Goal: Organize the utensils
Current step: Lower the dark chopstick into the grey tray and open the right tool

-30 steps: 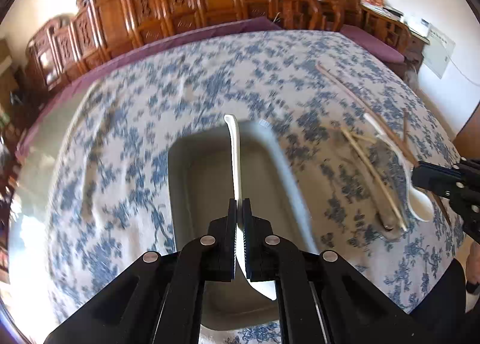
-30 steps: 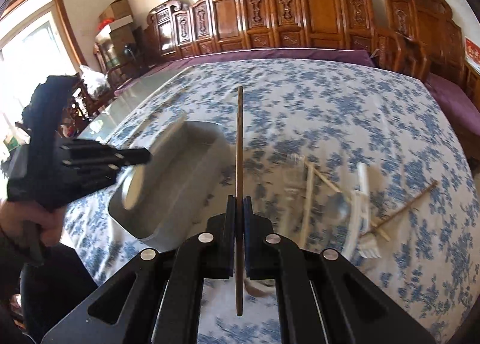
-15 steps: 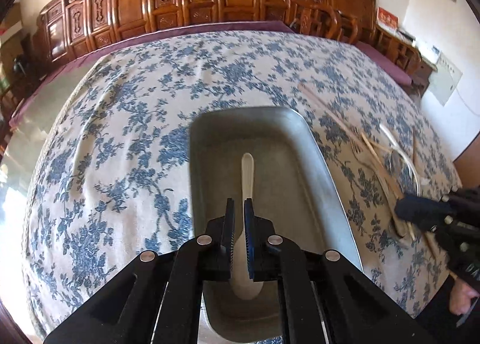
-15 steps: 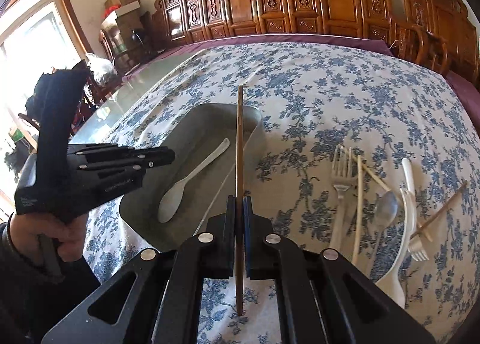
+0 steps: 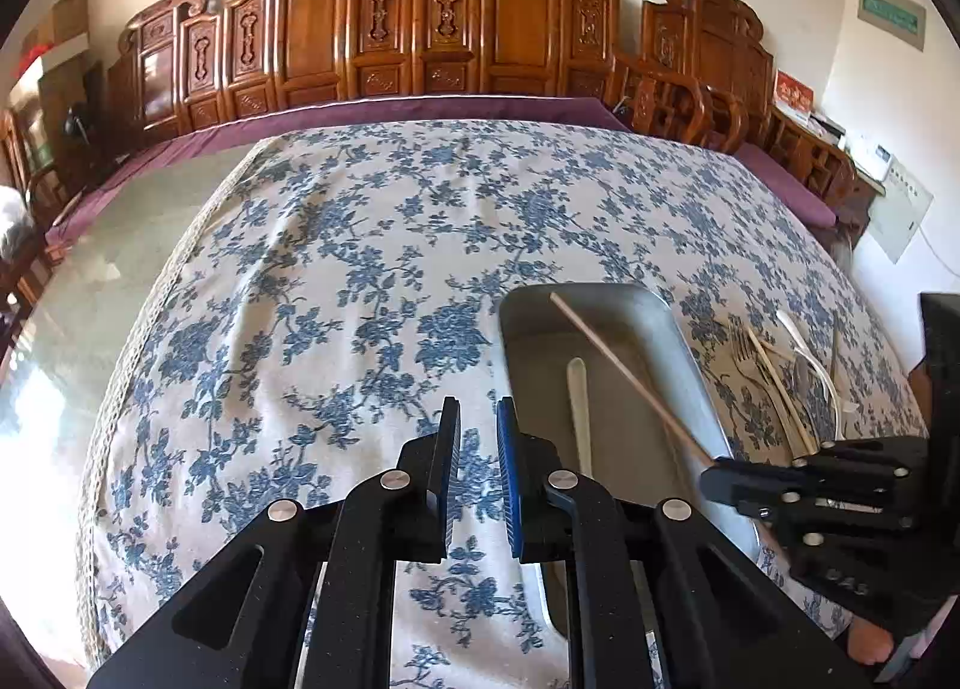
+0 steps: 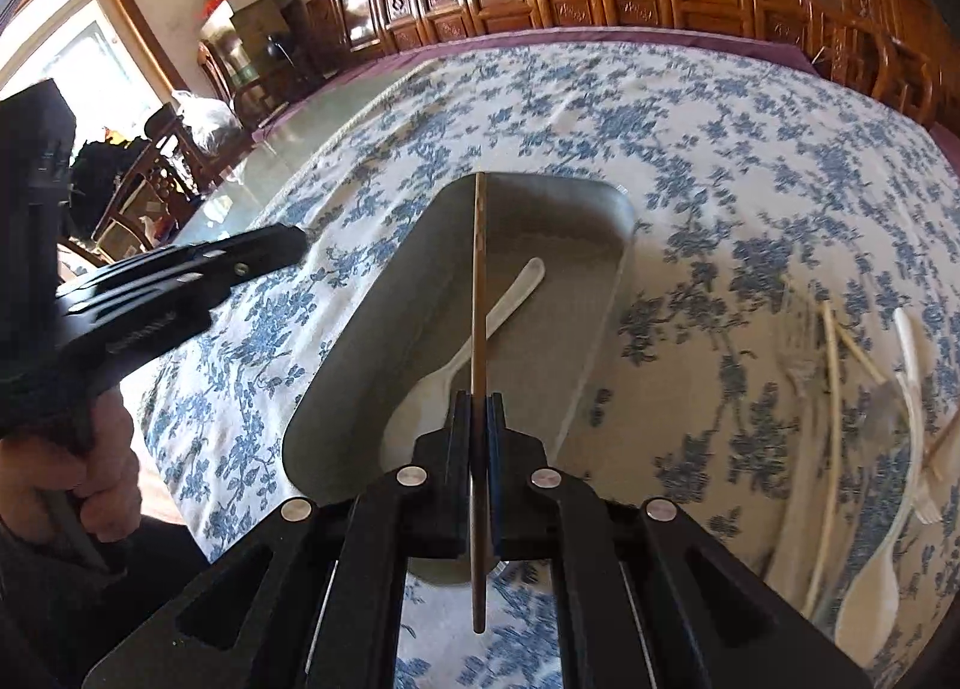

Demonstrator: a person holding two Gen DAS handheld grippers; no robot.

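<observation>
Now that the left gripper (image 5: 478, 449) has let go and pulled left off the tray (image 6: 606, 281), its spoon (image 6: 462, 353) lies inside; the right gripper (image 6: 479, 419) clamps a chopstick (image 6: 478, 269) above it.

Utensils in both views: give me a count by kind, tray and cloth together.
Spoons: 3 (tray spoon, cloth spoon, clear spoon)
Forks: 2 (clear fork, white fork)
Chopsticks: 4 (held chopstick in right gripper, three loose chopsticks)
Total: 9; the pile is blurred, so roughly.

One tray (image 5: 684, 341) is seen, with one spoon (image 6: 456, 365) and one chopstick (image 6: 479, 293) at it. Two grippers are counted, at nine (image 6: 288, 245) and six o'clock (image 6: 479, 407).
</observation>
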